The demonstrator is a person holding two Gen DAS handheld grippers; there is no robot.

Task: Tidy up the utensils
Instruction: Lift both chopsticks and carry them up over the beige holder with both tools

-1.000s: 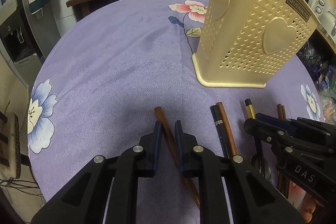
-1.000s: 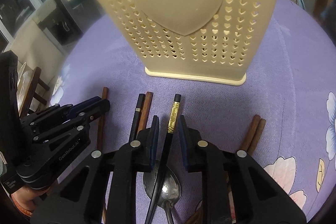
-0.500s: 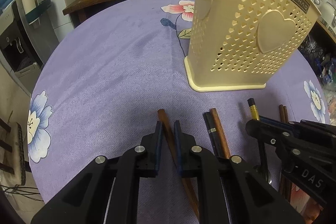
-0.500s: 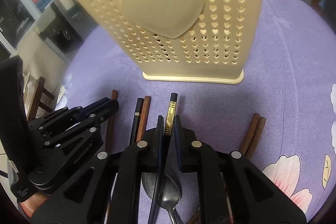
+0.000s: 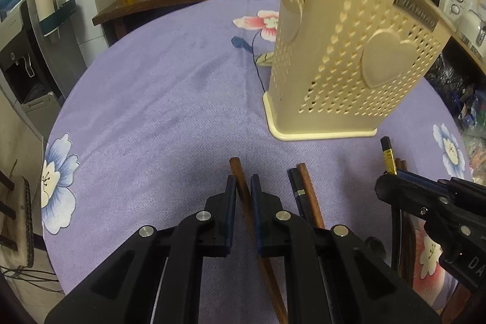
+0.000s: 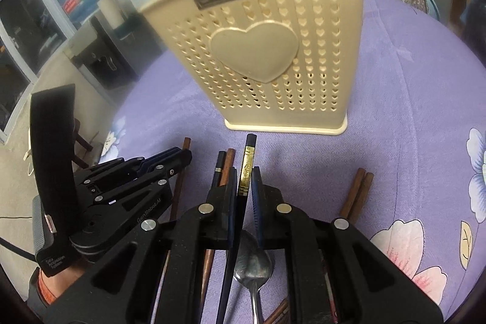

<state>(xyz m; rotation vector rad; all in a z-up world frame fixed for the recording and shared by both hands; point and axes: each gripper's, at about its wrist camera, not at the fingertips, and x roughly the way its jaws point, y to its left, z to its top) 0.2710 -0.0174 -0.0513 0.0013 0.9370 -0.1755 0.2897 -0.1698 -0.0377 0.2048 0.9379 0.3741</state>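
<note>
The left tool (image 5: 242,196) pinches a brown wooden chopstick (image 5: 240,187). The right tool (image 6: 244,190) pinches a black, gold-banded chopstick (image 6: 246,169). Both grip near the blunt ends, presumably for insertion into the cream perforated plastic holder (image 6: 273,66) standing just beyond on the purple-clothed counter (image 5: 152,111).

A cream utensil holder (image 6: 273,63) with heart-shaped holes stands upright on the purple cloth. In front of it lie brown chopsticks (image 5: 306,190) and a steel spoon (image 6: 253,260) (partly hidden); one black, gold-banded chopstick (image 6: 246,169) is tilted upward.
</note>
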